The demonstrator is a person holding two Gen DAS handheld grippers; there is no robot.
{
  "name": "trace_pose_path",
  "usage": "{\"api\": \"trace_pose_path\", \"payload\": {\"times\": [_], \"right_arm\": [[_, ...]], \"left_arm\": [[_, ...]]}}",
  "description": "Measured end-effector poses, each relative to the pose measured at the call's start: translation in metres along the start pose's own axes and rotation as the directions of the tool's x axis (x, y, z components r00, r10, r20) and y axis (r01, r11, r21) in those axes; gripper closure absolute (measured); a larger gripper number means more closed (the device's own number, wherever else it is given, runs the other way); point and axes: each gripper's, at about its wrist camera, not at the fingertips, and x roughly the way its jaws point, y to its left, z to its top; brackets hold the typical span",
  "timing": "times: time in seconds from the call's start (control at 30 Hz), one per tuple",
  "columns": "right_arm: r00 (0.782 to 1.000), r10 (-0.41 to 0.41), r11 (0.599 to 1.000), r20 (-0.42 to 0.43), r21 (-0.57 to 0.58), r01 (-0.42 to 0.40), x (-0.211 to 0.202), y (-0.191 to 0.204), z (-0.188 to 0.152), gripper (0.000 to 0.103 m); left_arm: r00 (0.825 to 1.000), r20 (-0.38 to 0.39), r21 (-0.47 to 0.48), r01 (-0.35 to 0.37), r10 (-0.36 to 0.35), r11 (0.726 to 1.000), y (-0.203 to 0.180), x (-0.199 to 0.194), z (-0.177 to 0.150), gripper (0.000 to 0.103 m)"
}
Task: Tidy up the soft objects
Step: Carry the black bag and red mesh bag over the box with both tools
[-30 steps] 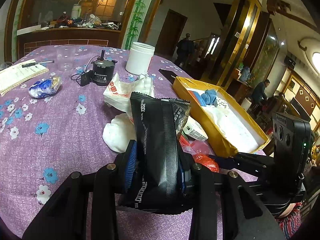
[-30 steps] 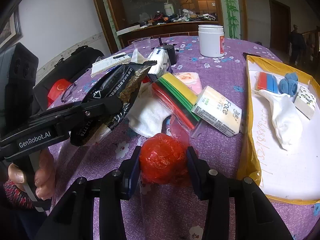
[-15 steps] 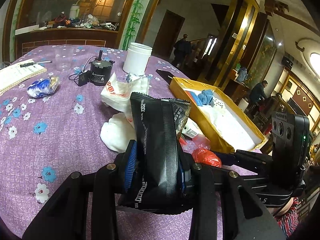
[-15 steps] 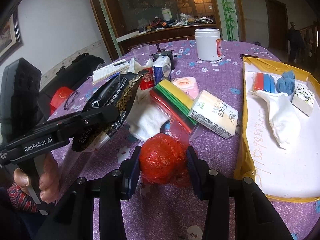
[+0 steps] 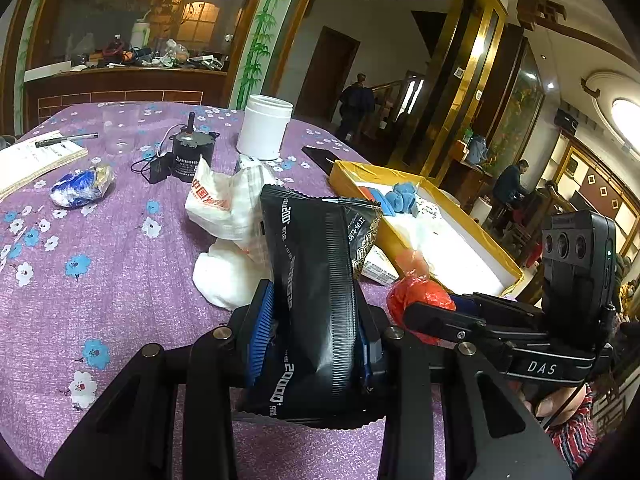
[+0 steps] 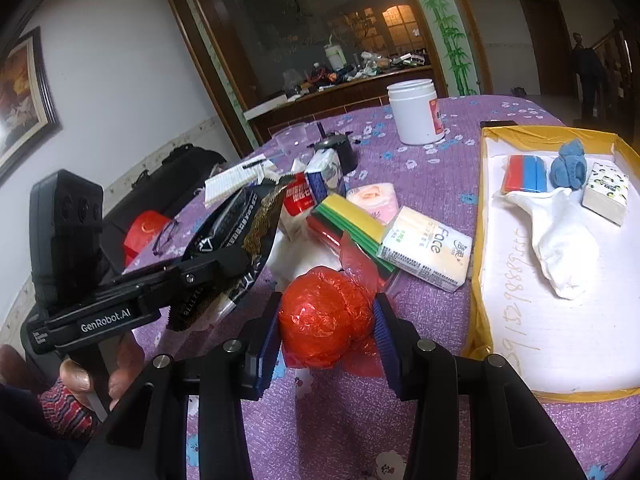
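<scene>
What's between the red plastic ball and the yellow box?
Right wrist view: only bare purple tablecloth between red crumpled plastic ball and yellow box.

The tablecloth [image 6: 432, 172] is seen to be purple, sprinkled with small blue and white flowers. On it, a yellow-walled box [image 6: 476, 280] with a white floor is set. Inside the box, a white sock [image 6: 560, 240], a blue cloth bundle [image 6: 568, 164] and a red-and-blue pad [image 6: 524, 174] are found. Beside the box, a cream tissue pack [image 6: 426, 248] and yellow, green and red strips [image 6: 348, 220] are laid. A crumpled red plastic ball [image 6: 324, 320] and a black, gold-scalloped pouch [image 5: 316, 300] are gripped between blue-ribbed pads [image 5: 260, 332].
</scene>
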Motion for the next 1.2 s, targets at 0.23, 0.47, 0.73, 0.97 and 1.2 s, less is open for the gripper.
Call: {"api": "trace_pose_path", "payload": {"times": [0.23, 0.47, 0.73, 0.97, 1.2], "right_arm": [[1.000, -0.001, 1.000, 0.020, 0.018, 0.001, -0.002, -0.003, 0.002, 0.058], [0.997, -0.003, 0.998, 0.082, 0.070, -0.003, -0.016, -0.014, 0.000, 0.058], [0.988, -0.064, 0.993, 0.144, 0.111, 0.048, -0.039, -0.031, -0.002, 0.058], [0.950, -0.226, 0.963, 0.217, 0.195, 0.185, -0.087, -0.071, 0.004, 0.058], [0.915, -0.369, 0.893, 0.161, 0.334, 0.301, -0.103, -0.122, 0.020, 0.058]], "left_arm": [[1.000, 0.002, 0.050, -0.012, 0.012, 0.999, -0.019, -0.001, -0.001, 0.070], [1.000, -0.027, 0.128, 0.006, -0.003, 0.992, -0.058, 0.008, 0.003, 0.070], [0.995, -0.061, 0.109, 0.087, -0.080, 0.990, -0.081, 0.024, 0.026, 0.070], [0.986, -0.113, 0.120, 0.139, -0.126, 0.983, -0.115, 0.062, 0.044, 0.070], [0.959, -0.222, 0.072, 0.197, -0.177, 0.978, -0.148, 0.119, 0.049, 0.070]]}}
